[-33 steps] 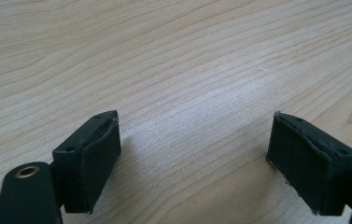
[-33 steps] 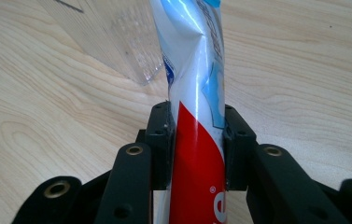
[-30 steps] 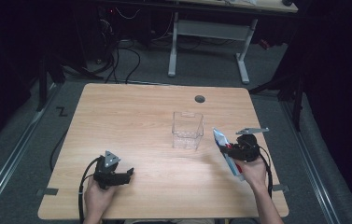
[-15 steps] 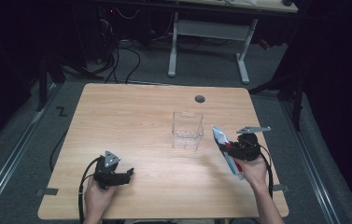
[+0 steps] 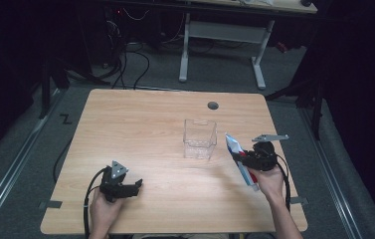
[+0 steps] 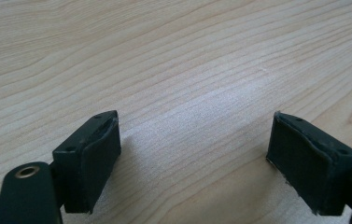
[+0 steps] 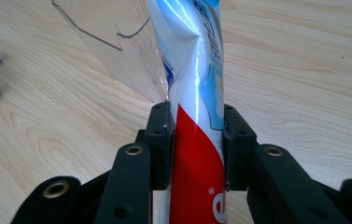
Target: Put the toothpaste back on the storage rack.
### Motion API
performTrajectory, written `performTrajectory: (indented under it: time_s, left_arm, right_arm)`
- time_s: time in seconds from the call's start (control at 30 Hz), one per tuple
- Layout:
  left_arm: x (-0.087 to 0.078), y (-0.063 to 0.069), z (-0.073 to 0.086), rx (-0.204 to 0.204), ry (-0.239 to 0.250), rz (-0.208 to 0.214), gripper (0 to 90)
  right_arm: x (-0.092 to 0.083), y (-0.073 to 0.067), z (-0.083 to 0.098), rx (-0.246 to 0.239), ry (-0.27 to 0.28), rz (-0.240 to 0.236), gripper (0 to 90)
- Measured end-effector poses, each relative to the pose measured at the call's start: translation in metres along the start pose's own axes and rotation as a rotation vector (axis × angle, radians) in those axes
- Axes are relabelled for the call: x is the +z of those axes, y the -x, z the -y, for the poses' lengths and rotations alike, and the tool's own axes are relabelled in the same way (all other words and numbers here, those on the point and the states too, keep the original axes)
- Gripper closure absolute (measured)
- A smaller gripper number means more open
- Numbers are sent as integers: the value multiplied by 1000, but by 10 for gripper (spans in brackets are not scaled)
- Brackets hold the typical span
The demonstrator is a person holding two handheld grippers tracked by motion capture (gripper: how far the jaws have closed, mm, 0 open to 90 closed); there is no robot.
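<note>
Jaws of the right gripper (image 7: 197, 140) are clamped on a toothpaste tube (image 7: 197, 116), pads pressing its white, red and blue body from both sides; the tube runs up between them, its flat crimped end pointing away from the hand. From the high view, the right gripper (image 5: 247, 158) sits over the right part of the wooden table (image 5: 140, 129), tube (image 5: 239, 162) tilted with its upper end toward a clear plastic container (image 5: 200, 138); container stands upright near the table's middle, just beside the tube's upper end, whether touching cannot be told. Left gripper (image 5: 125, 186) rests near the table's front left, well apart from the container; its jaws stand wide apart over bare wood (image 6: 187, 70), nothing between them.
</note>
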State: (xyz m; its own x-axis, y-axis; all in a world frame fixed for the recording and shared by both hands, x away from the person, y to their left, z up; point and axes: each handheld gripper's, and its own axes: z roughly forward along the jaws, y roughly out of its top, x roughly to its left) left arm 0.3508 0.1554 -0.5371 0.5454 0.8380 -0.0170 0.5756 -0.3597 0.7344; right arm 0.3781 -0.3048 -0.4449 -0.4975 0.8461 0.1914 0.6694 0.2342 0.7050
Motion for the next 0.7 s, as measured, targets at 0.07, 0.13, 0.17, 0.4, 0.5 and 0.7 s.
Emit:
performTrajectory:
  time_s: [0.07,0.13,0.17,0.4,0.5,0.7]
  left_arm:
    - [0,0,0,0,0,0,173]
    - [0,0,0,0,0,0,174]
    - [0,0,0,0,0,0,173]
    - [0,0,0,0,0,0,173]
    - [0,0,0,0,0,0,173]
    - [0,0,0,0,0,0,173]
  right_arm:
    - [-1,-1,-1,-6,1,2,690]
    - [-2,-2,-3,-10,8,5,690]
    - [-2,-3,-4,-10,15,1,690]
    - [-6,-9,-14,-37,33,-9,690]
    - [-7,-12,-17,-50,37,-8,691]
    - [-9,-15,-25,-61,51,-17,690]
